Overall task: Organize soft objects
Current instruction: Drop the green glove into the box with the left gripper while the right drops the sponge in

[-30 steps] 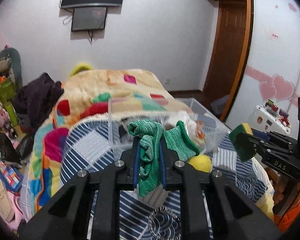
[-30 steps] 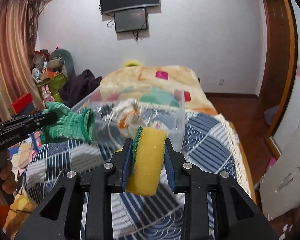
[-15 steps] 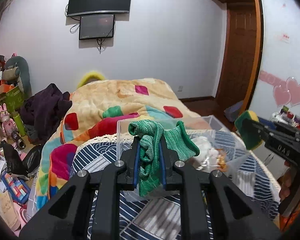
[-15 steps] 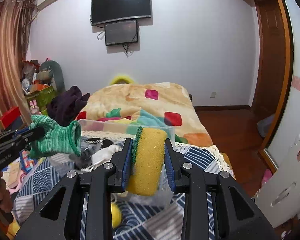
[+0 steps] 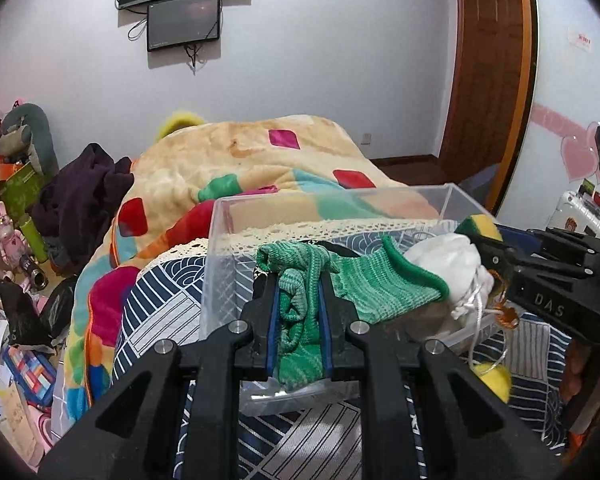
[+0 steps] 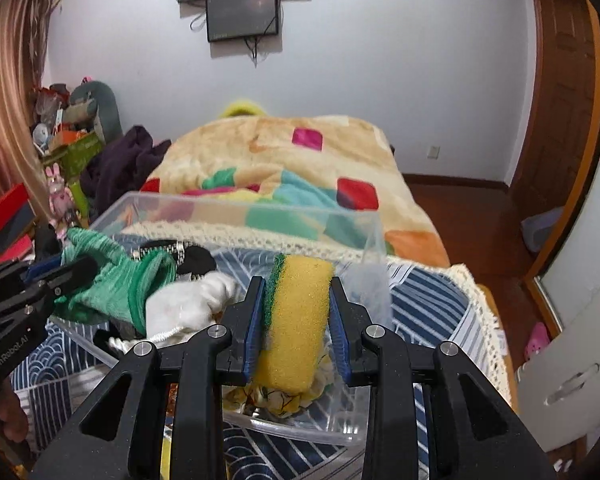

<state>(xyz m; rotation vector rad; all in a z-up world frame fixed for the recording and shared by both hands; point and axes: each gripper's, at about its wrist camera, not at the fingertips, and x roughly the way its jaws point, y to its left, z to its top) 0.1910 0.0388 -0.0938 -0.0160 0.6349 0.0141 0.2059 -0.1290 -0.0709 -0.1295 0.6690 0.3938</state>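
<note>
My left gripper (image 5: 299,300) is shut on a green knitted glove (image 5: 364,280) and holds it over the left part of a clear plastic bin (image 5: 220,264). My right gripper (image 6: 298,308) is shut on a yellow sponge (image 6: 296,320) with a green scouring side, held over the bin's right part (image 6: 374,240). Inside the bin lie a white drawstring pouch (image 5: 452,264), a black item (image 6: 196,260) and a yellow patterned cloth (image 6: 284,398). The glove (image 6: 112,280) and the left gripper show at the left of the right wrist view, the sponge (image 5: 480,226) at the right of the left wrist view.
The bin stands on a blue-and-white patterned cover (image 5: 160,308) on a bed with a colourful blanket (image 5: 260,160). A yellow ball (image 5: 494,378) lies beside the bin. Clutter, toys and dark clothes (image 5: 80,192) fill the left side. A wooden door (image 5: 488,80) is at the right.
Both grippers have moved forward and down over the bin, which now looks closer and larger. Glove and sponge stay gripped.
</note>
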